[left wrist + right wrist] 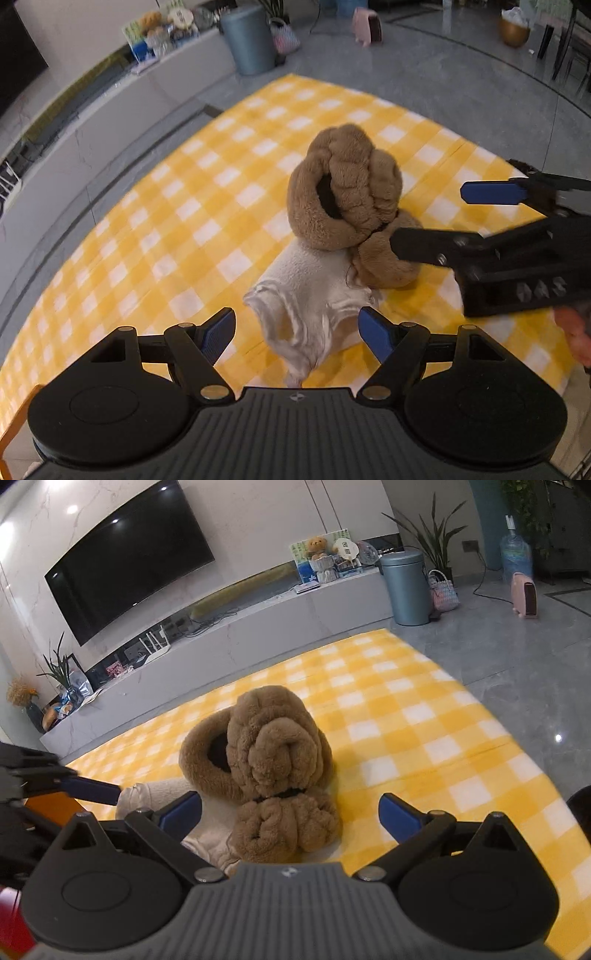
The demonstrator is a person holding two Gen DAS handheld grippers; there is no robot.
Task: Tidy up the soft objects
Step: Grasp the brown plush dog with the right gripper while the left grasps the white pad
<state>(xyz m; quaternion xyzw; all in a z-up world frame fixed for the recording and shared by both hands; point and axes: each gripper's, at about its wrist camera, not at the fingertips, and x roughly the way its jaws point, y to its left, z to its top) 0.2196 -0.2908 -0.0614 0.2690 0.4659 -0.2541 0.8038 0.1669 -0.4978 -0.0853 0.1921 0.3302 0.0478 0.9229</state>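
Observation:
A brown fluffy plush bundle point(351, 206), twisted and tied with a dark band, sits on the yellow checked blanket point(166, 221). It rests partly on a folded white towel point(310, 295). My left gripper point(297, 332) is open, its blue pads on either side of the towel's near end. My right gripper point(290, 812) is open just before the bundle point(273, 764), with the white towel point(159, 794) at its left. The right gripper shows in the left wrist view point(436, 218), jaws apart beside the bundle. The left gripper's fingertip point(92, 790) shows in the right wrist view.
The blanket point(406, 720) lies on a grey tiled floor point(517, 646). A low TV bench point(258, 624) with a wall TV point(129, 557) runs along the far side. A blue-grey bin point(406, 587), a pink bag point(445, 594) and a pink heater point(524, 594) stand beyond the blanket.

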